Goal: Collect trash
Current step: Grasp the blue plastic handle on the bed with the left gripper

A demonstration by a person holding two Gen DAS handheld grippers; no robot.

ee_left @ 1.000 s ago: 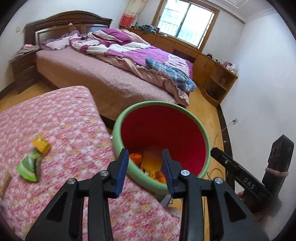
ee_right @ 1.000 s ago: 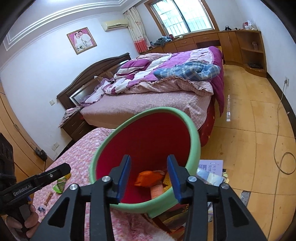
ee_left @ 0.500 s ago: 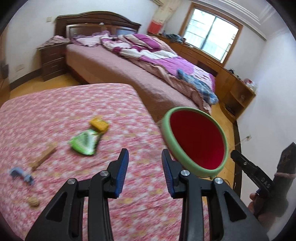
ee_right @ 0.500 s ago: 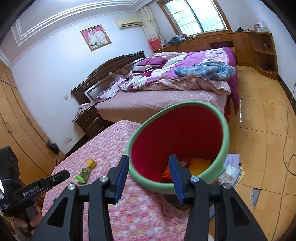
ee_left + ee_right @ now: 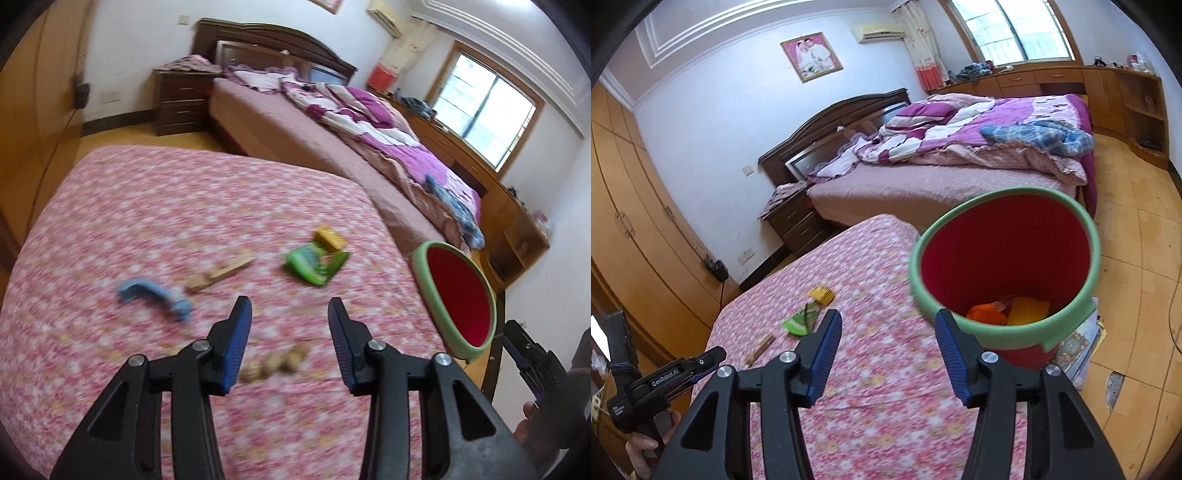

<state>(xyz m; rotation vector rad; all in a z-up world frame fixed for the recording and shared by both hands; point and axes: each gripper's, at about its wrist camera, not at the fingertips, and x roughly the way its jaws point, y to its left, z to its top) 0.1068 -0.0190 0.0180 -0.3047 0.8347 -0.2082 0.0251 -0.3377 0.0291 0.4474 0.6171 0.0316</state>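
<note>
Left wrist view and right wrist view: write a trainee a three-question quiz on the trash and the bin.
1. True or false: the green wrapper lies inside the red bin.
2. Which piece of trash lies nearest the left tool? A) blue scrap B) peanut shell C) yellow packet
3. Fill in: the rim of the bin is ____ in colour.

Key:
1. False; it lies on the pink floral cover, touching the yellow packet.
2. B.
3. Green.
</note>
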